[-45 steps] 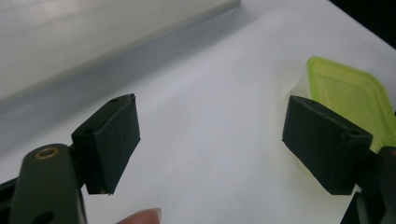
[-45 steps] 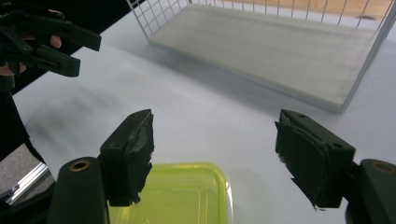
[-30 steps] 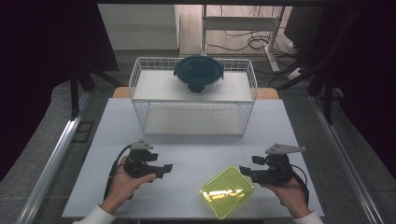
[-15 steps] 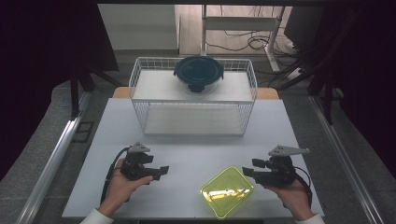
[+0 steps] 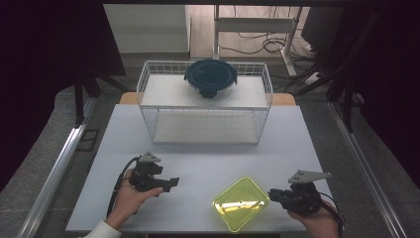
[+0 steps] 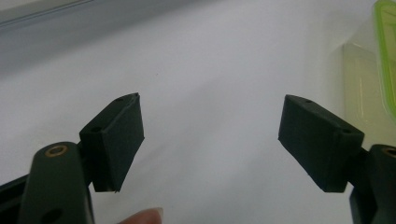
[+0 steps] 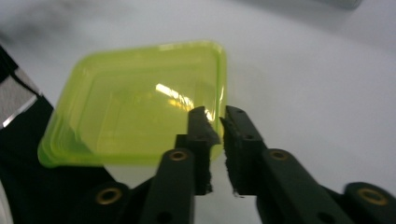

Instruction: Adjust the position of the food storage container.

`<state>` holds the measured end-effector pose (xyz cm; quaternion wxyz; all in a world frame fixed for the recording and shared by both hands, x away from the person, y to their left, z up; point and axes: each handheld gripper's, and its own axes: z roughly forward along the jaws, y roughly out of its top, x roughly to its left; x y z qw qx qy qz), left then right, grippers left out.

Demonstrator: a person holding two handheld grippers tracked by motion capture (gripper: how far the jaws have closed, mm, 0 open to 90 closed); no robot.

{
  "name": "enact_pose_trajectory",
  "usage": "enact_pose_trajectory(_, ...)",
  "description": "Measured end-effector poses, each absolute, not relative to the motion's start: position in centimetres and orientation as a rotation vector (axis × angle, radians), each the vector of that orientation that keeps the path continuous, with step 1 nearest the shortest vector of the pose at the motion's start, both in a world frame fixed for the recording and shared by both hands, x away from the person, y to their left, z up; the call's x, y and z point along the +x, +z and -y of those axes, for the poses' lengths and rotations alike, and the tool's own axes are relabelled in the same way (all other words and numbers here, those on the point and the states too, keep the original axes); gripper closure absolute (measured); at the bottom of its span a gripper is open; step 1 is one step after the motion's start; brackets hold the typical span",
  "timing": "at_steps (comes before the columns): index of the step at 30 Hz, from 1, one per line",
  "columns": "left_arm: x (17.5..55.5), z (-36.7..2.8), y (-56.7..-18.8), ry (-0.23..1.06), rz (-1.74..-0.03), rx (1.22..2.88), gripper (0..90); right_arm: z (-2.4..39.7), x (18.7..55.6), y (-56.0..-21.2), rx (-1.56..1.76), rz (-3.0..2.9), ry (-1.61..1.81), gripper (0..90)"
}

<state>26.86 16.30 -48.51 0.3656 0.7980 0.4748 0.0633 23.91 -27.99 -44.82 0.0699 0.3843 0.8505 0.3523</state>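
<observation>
A yellow-green see-through square container [image 5: 241, 203] lies on the white table [image 5: 213, 158] near its front edge. My right gripper [image 5: 271, 195] reaches its right rim from the right. In the right gripper view its jaws [image 7: 219, 121] have just been closing and now pinch the container's [image 7: 140, 112] near wall, one pad inside and one outside. My left gripper [image 5: 172, 182] rests low over the table to the container's left, held in a hand. Its jaws [image 6: 210, 135] stand wide open with only bare table between them, and the container's edge [image 6: 369, 70] shows at the far right.
A white wire basket rack [image 5: 205, 124] stands at the back of the table. On its top shelf sits a round dark-lidded container [image 5: 210, 77]. Dark curtains flank both sides, and a metal rail [image 5: 59, 168] runs along the left.
My right gripper has slid left and slightly down to the container's rim, and its jaws have gone from wide apart to closed on that rim. The left gripper has kept still.
</observation>
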Motion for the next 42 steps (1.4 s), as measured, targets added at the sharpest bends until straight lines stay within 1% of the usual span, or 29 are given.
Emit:
enact_pose_trajectory(2, 26.9, -16.3, -48.5, 0.162, -1.221, 2.050, 21.9, 27.9, 23.7, -45.1, 1.145, -2.579, 1.040, 84.9)
enact_pose_trajectory(3, 26.9, -16.4, -48.5, 0.157, -1.220, 2.052, 21.9, 27.6, 23.2, -45.6, 1.122, -2.625, 1.009, 87.2)
enact_pose_trajectory(8, 26.8, -16.3, -48.6, 0.151, -1.219, 2.054, 21.9, 26.9, 22.0, -46.9, 1.061, -2.687, 0.911, 88.2)
enact_pose_trajectory(13, 26.7, -16.1, -48.5, 0.149, -1.214, 2.054, 21.8, 24.8, 21.0, -48.8, 0.968, -2.793, 0.784, 88.3)
enact_pose_trajectory(20, 26.8, -16.2, -48.5, 0.152, -1.223, 2.047, 21.8, 23.1, 21.1, -49.3, 0.939, -2.796, 0.768, 88.4)
enact_pose_trajectory(26, 26.7, -16.3, -48.4, 0.158, -1.225, 2.037, 21.9, 23.2, 21.1, -49.2, 0.963, -2.790, 0.772, 88.4)
enact_pose_trajectory(42, 26.9, -16.6, -48.4, 0.154, -1.233, 2.024, 21.9, 21.5, 21.8, -49.4, 0.961, -2.763, 0.799, 88.4)
